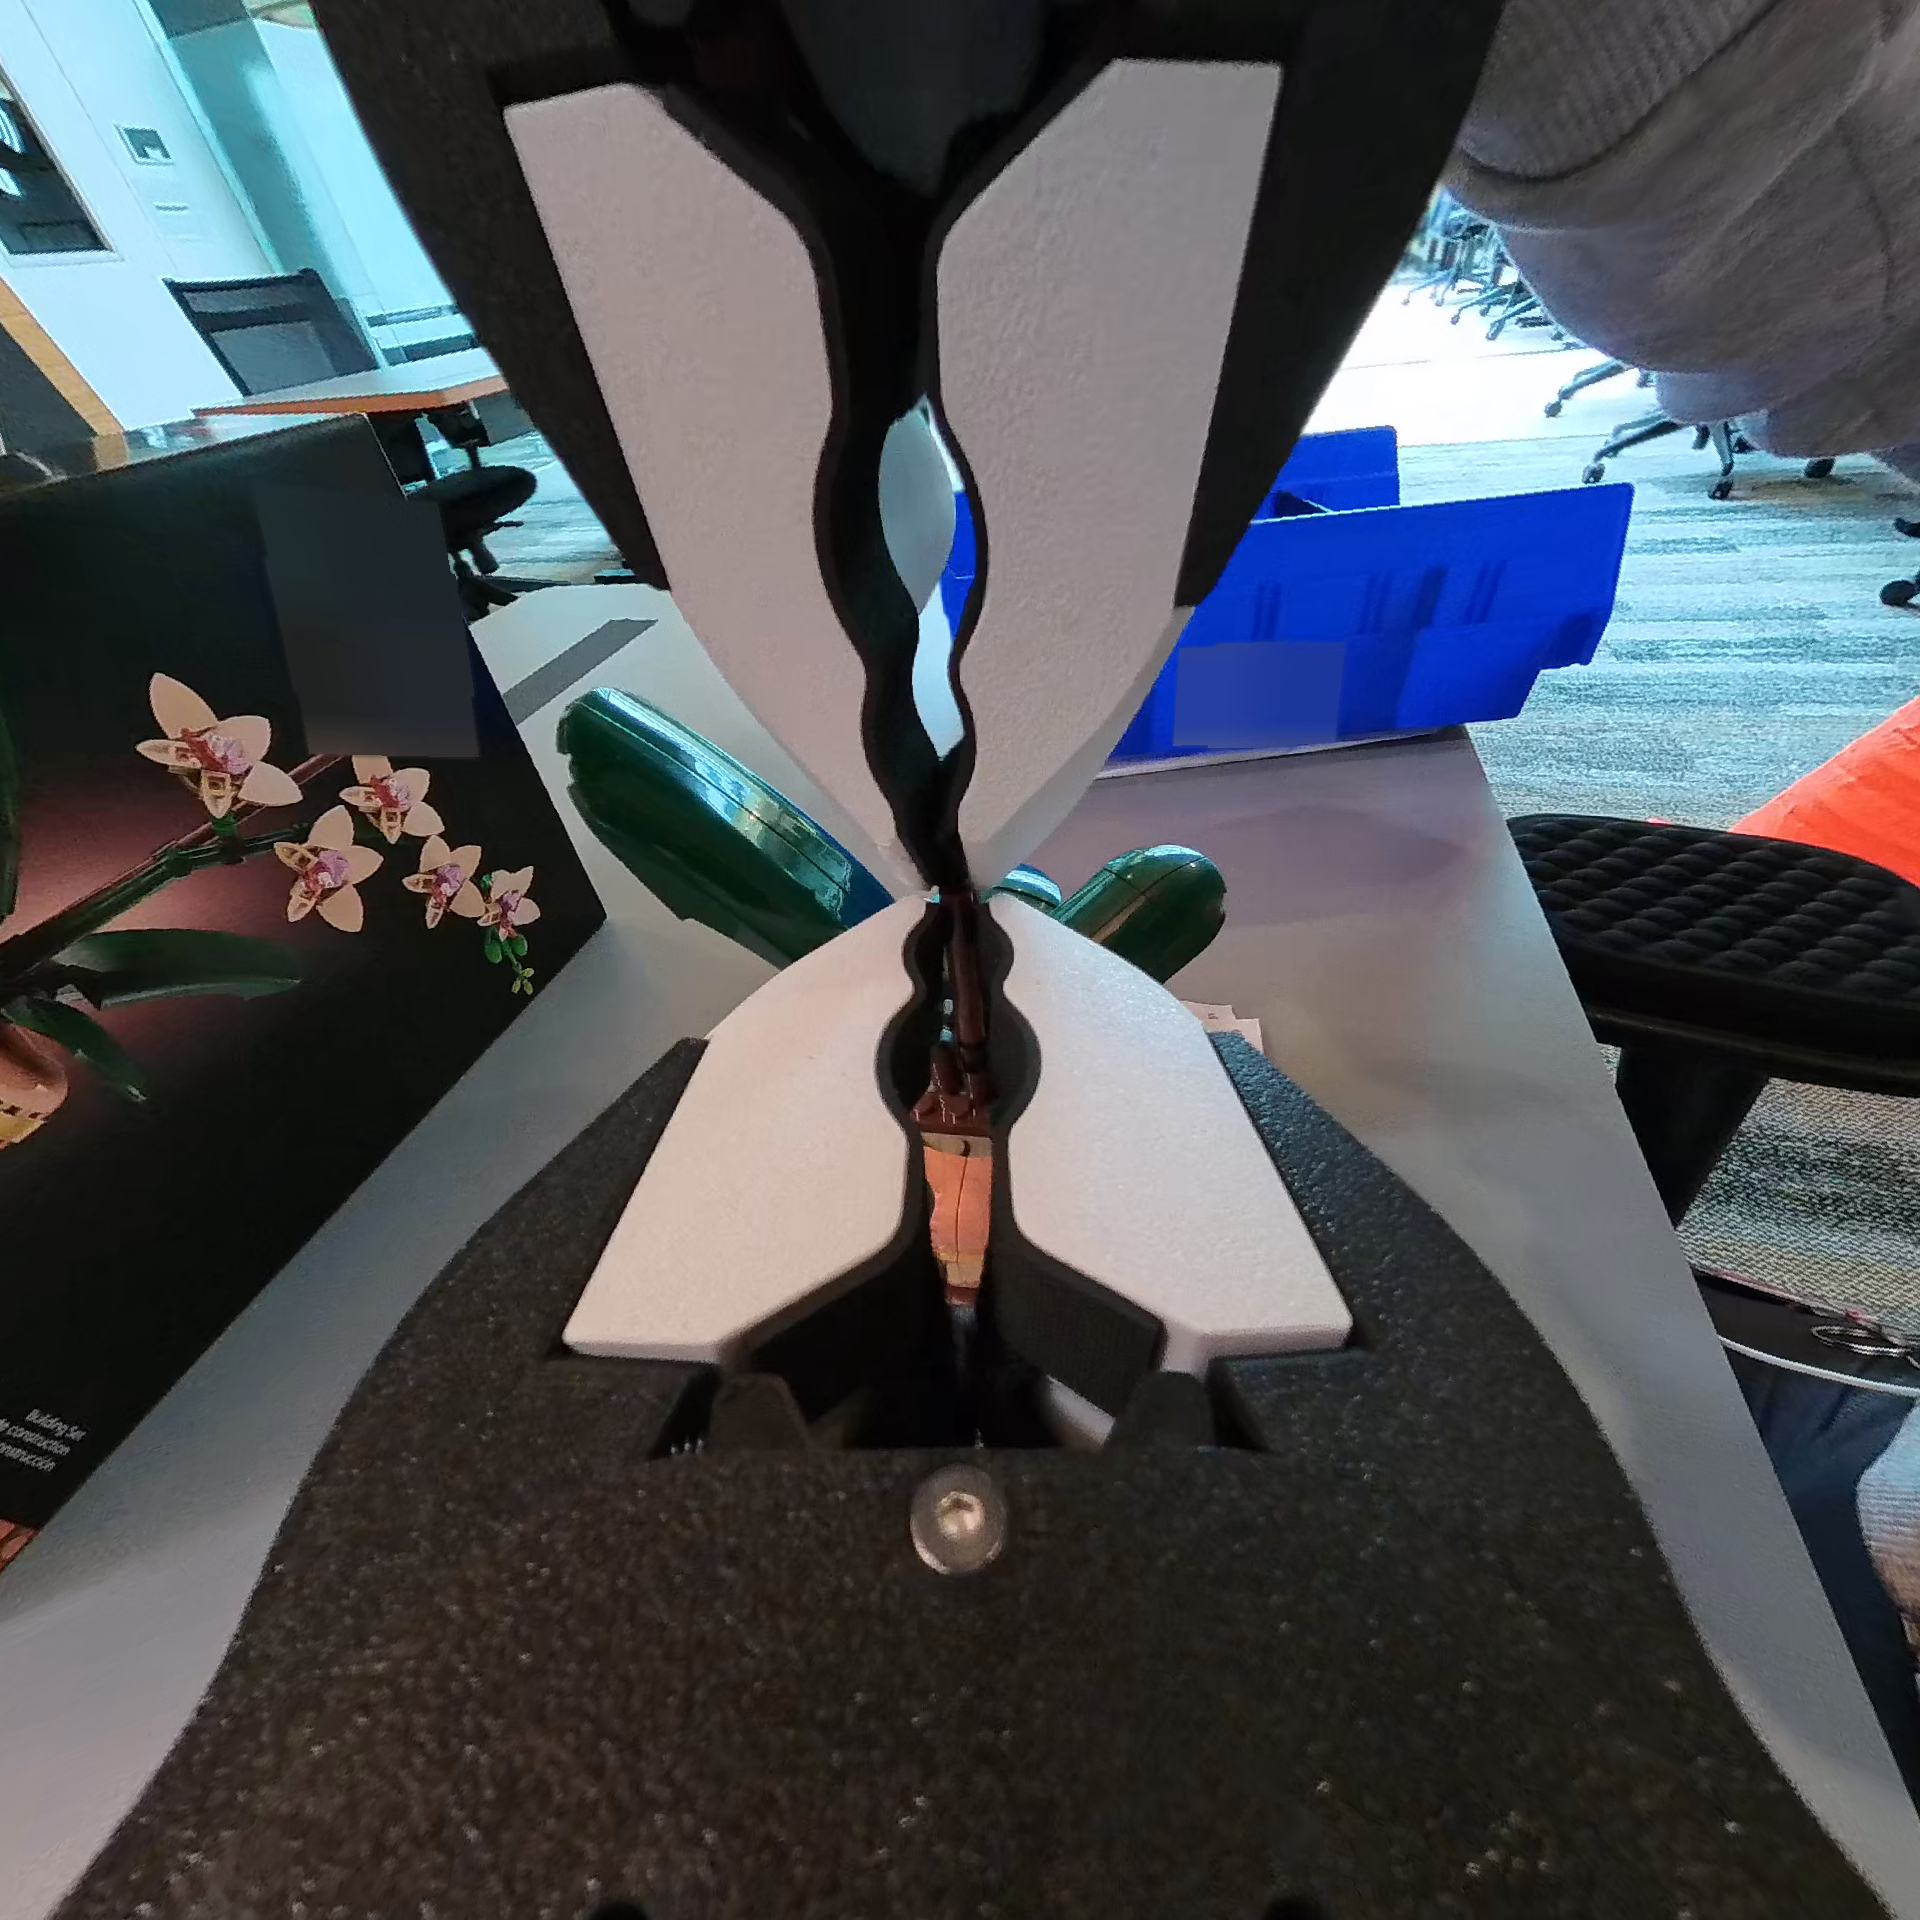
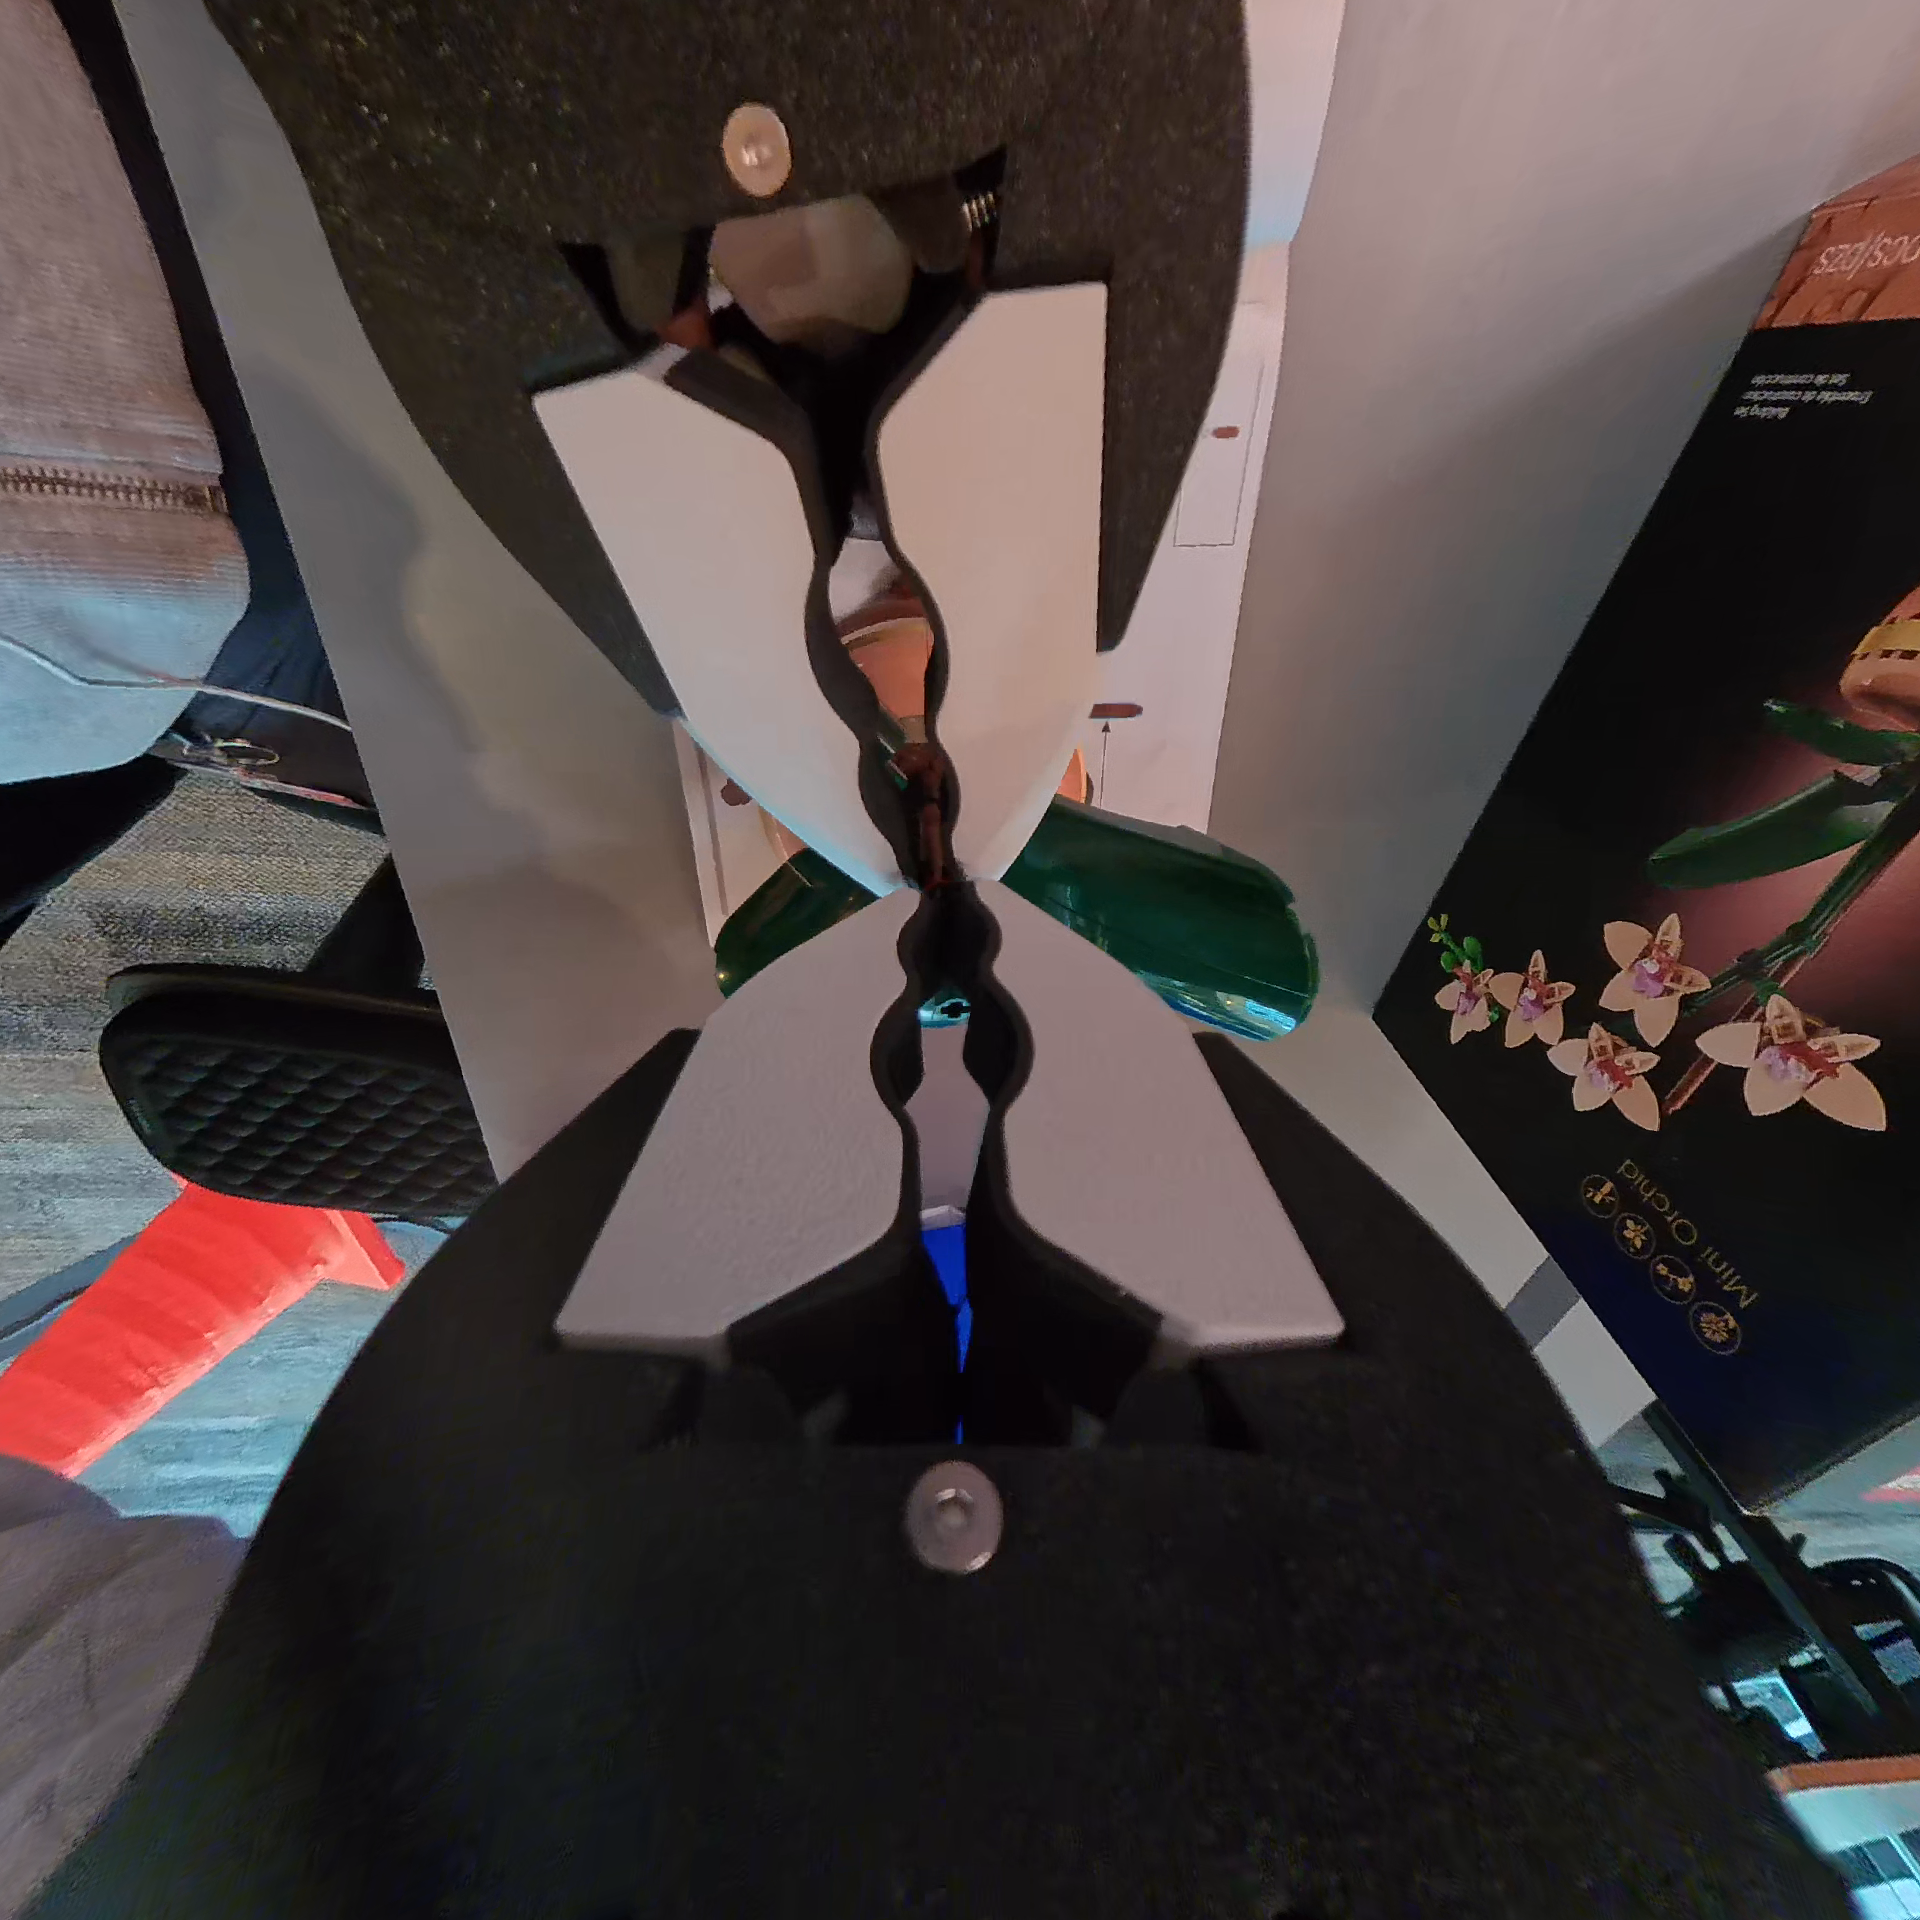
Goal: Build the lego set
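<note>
My two grippers meet tip to tip over the white table (image 1: 1299, 883). My left gripper (image 1: 951, 906) is shut on the thin brown stem (image 1: 963, 1003) of a small lego plant. The plant's terracotta pot (image 1: 961, 1195) shows between the fingers nearer the camera. My right gripper (image 2: 940, 900) comes from the opposite side. Its jaws are closed, pinching the end of the same stem (image 2: 928, 790). It enters the left wrist view (image 1: 940, 881) from the top. Dark green leaves (image 1: 686, 800) (image 2: 1164, 914) spread on both sides behind the tips. The pot (image 2: 894, 655) shows through the left gripper's fingers.
The black lego box with an orchid picture (image 1: 208, 935) (image 2: 1714, 831) stands beside the work spot. A blue bin (image 1: 1403, 623) sits at the table's far end. A black chair armrest (image 1: 1714, 914) and an orange object (image 2: 187, 1330) are off the table's edge. A person's grey sleeve (image 1: 1714, 156) is above. My two grippers' fingertips are within a few centimetres of each other.
</note>
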`<state>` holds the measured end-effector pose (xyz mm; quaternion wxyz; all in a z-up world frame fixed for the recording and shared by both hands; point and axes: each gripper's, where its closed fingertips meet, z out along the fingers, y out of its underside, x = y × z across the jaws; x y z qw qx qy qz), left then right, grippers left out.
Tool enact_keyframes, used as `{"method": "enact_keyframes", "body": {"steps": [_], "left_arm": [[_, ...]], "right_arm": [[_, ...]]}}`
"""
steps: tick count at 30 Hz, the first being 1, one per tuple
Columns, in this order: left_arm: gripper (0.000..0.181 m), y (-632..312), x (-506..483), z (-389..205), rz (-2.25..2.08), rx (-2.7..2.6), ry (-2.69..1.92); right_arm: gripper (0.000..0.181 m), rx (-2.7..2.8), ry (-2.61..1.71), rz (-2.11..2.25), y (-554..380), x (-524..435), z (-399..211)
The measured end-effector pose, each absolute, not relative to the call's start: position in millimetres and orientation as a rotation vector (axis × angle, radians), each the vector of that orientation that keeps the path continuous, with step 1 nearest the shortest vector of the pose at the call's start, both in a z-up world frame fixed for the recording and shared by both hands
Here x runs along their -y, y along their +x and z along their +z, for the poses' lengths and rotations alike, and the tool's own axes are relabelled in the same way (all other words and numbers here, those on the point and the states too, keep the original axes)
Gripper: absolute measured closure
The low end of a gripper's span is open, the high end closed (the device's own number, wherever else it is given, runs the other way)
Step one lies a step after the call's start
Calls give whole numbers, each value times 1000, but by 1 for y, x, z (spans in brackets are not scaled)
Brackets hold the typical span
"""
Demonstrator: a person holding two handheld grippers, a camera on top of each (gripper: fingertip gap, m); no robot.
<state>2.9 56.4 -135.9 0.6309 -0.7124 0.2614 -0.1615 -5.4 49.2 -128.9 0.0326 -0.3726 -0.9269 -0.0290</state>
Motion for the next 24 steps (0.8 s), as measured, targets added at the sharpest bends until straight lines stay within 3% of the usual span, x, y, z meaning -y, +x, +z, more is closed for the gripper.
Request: {"method": "enact_keyframes", "body": {"steps": [8,17,24], "left_arm": [[177,4,-57,-136,-356,-612,-1627],[177,4,-56,-136,-361,-613,-1627],[177,4,-55,-136,-367,-616,-1624]], "right_arm": [[163,2819,-1057,128,-10,-39,-114],[179,2868,-1009,54,-4,-48,-124],[180,2892,-1009,27,-4,-47,-126]]}}
